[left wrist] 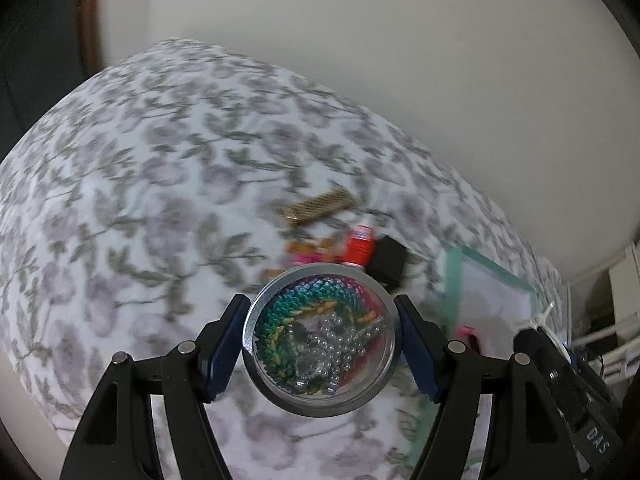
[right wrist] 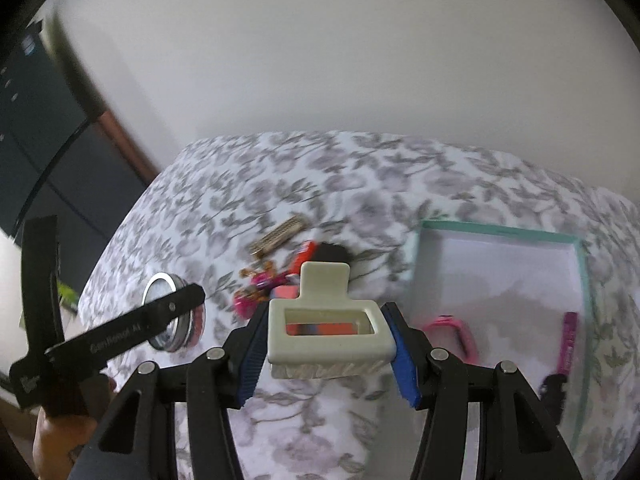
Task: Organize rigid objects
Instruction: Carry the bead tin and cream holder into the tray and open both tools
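Jaws of the left gripper (left wrist: 321, 342) are clamped on a round tin (left wrist: 320, 340); the right gripper (right wrist: 328, 344) holds a cream hair clip (right wrist: 330, 330). The box (right wrist: 582, 264) lies nearer the right gripper.

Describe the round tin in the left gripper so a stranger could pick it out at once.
Above the flowered bedspread, left of the teal-rimmed box, the left gripper has its jaws clamped on a round metal tin. Its clear lid shows silver beads and rainbow braided cord, unlike the loose clutter behind it.
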`<state>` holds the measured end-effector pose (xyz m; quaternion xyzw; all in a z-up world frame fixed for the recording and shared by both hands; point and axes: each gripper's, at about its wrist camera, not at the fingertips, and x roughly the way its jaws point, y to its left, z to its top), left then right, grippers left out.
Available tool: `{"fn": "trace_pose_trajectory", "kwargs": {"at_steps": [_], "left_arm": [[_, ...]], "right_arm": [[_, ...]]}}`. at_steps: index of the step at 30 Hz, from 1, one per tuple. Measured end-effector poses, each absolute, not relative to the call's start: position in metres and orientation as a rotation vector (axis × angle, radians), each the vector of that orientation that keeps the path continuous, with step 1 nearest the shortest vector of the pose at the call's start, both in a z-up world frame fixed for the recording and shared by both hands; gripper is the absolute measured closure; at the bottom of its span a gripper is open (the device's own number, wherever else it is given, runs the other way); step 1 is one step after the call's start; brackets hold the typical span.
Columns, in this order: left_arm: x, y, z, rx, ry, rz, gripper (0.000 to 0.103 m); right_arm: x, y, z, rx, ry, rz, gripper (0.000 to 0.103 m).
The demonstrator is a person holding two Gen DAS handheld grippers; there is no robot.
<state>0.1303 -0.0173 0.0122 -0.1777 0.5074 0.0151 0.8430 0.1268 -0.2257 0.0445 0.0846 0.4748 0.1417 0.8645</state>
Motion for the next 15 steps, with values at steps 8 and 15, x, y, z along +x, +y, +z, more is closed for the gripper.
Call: {"fn": "trace_pose_trajectory", "kwargs": {"at_steps": [8, 15], "left_arm": [[0.153, -0.098, 0.017, -0.25, 1.085, -0.071, 0.03], [0.168, -0.161, 0.004, -0.165, 1.099, -0.161, 0.03]], "right_arm": [[0.134, -0.292, 0.034, 0.234, 0.999, 0.15, 0.045], [0.134, -0.343, 0.023, 0.295, 1.005, 0.04, 0.045]]}}
